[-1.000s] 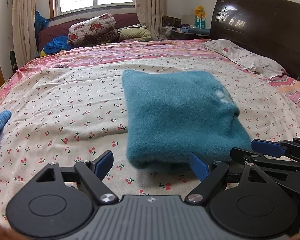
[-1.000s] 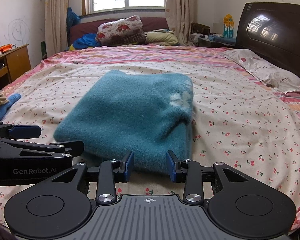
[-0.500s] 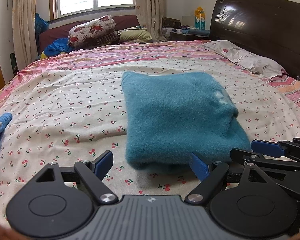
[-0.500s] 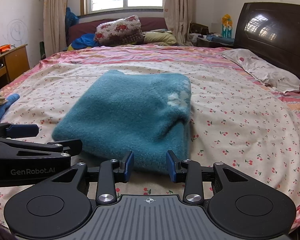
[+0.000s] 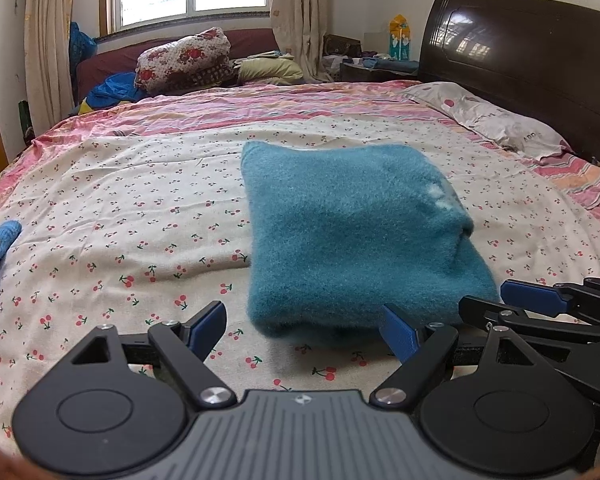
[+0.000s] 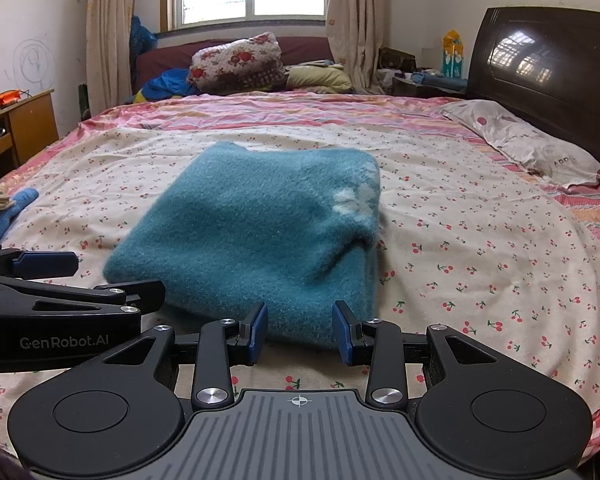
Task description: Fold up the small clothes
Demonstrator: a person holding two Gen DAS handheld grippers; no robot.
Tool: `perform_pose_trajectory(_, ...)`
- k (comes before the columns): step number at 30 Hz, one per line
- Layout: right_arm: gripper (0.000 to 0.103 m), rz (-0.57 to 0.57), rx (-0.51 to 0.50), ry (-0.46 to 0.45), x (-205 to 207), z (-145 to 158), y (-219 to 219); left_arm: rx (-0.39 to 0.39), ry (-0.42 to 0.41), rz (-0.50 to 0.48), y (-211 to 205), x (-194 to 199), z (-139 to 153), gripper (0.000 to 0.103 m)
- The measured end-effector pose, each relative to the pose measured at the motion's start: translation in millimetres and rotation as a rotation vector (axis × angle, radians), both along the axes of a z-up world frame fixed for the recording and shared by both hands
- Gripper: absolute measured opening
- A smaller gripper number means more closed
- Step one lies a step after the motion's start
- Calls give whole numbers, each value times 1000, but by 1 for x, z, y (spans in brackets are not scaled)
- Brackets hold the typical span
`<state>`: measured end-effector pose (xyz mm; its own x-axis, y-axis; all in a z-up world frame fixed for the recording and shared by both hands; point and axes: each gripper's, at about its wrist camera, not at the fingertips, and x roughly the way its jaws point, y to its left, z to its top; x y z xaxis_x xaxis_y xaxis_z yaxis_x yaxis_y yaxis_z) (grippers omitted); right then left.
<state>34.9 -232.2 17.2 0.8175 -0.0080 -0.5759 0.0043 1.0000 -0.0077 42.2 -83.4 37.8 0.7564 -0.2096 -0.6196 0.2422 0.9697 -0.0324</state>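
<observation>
A fuzzy teal garment [image 5: 352, 232] lies folded into a thick rectangle on the cherry-print bedsheet [image 5: 120, 216]. It also shows in the right wrist view [image 6: 260, 232], with a white flower mark near its right fold. My left gripper [image 5: 302, 330] is open and empty, just short of the garment's near edge. My right gripper [image 6: 300, 332] is open and empty at the same near edge, its jaws closer together. Each gripper shows at the side of the other's view.
A blue cloth [image 6: 8, 216] and beige cord lie at the bed's left edge. A dark headboard [image 6: 548, 92] and pillow [image 6: 528, 140] are on the right. Piled bedding [image 6: 236, 60] sits under the window, a wooden cabinet [image 6: 16, 128] at left.
Both grippers have pulled back and up slightly from the folded garment. The garment has not moved.
</observation>
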Motion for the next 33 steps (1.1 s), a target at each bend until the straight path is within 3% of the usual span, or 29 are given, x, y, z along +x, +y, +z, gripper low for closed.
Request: perform_pose_trajectory(33,35,-4,-1,5,-2,-2,0,-1,11,-10,-1,-2,-1,87)
